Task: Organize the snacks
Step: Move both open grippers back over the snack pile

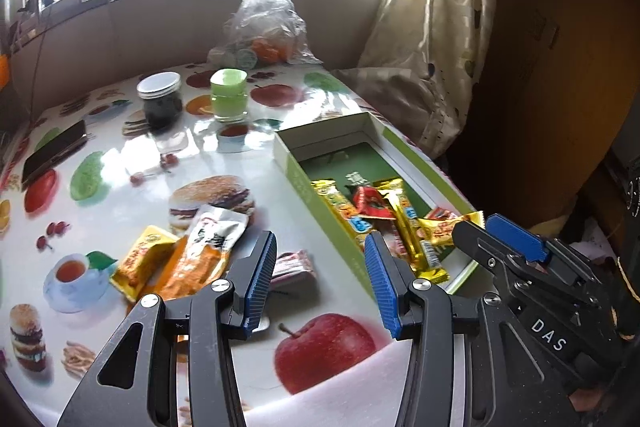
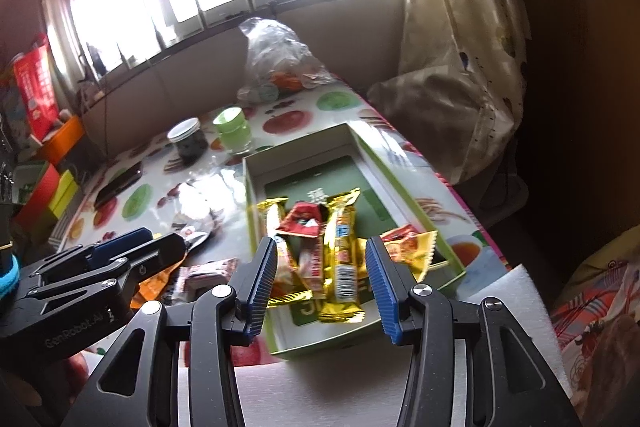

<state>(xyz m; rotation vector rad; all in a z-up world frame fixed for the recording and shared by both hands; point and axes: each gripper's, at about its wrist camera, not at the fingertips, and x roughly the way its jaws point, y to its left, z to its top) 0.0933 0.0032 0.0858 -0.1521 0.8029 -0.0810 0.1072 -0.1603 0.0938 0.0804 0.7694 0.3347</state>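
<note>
At lower centre, both tongs, left tongs (image 1: 320, 283) and right tongs (image 2: 322, 285), are seen parted and empty; snacks (image 2: 320, 251) lie in the green box (image 2: 412, 183), loose packets (image 1: 180, 251) on the surface (image 1: 120, 155). Thin wrappers could be missed, lying flat.

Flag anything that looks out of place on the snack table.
Three snack packets and a small pink pack still lie loose on the table, outside the green box that holds the other snacks. Inside it, the gold bars lie crisscrossed in a heap.

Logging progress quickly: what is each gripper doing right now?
Left gripper: open, holding nothing.
Right gripper: open, holding nothing, above the snack box.
</note>
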